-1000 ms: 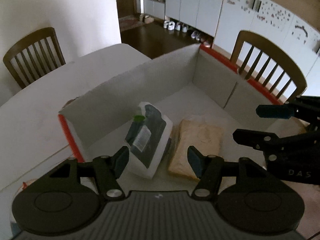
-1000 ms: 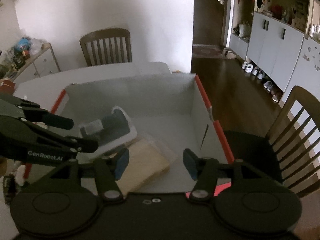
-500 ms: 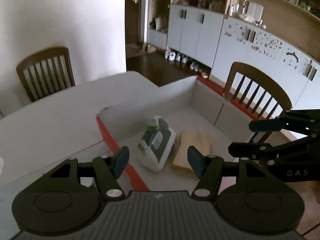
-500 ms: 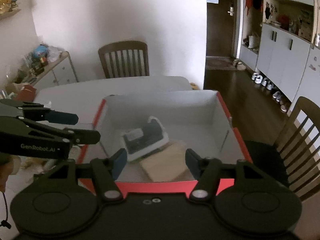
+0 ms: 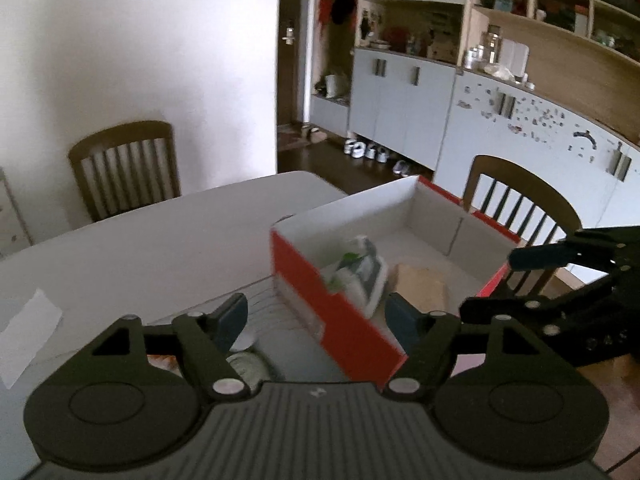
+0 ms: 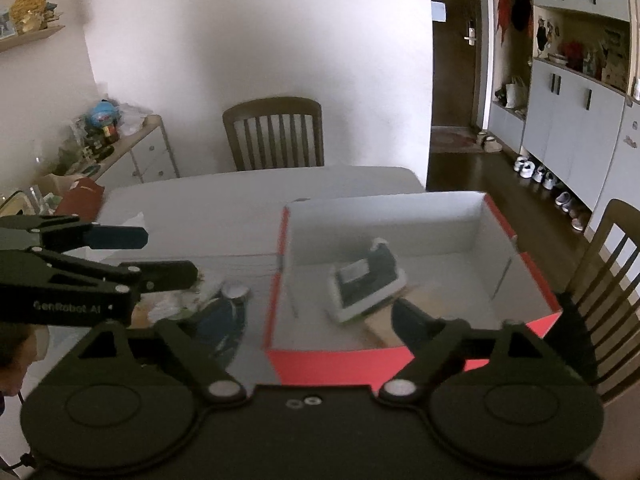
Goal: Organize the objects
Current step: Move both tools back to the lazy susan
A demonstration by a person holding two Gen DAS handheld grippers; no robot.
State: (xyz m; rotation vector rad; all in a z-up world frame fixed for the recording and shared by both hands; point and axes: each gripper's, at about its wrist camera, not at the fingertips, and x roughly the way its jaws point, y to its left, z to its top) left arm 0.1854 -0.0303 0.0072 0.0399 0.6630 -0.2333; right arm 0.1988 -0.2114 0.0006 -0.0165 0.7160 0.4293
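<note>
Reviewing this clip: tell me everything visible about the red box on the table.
The box is an open-topped rectangular carton, apparently cardboard, red outside and white inside, with no lid in view. It sits flat on the white table, near the edge by a wooden chair. Inside, a white and dark green packet leans over a flat tan pack. Neither tool touches the box; both are open and empty.

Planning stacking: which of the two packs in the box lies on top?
The white-and-dark-green pack is on top, tilted, one edge resting on the flat tan pack.
</note>
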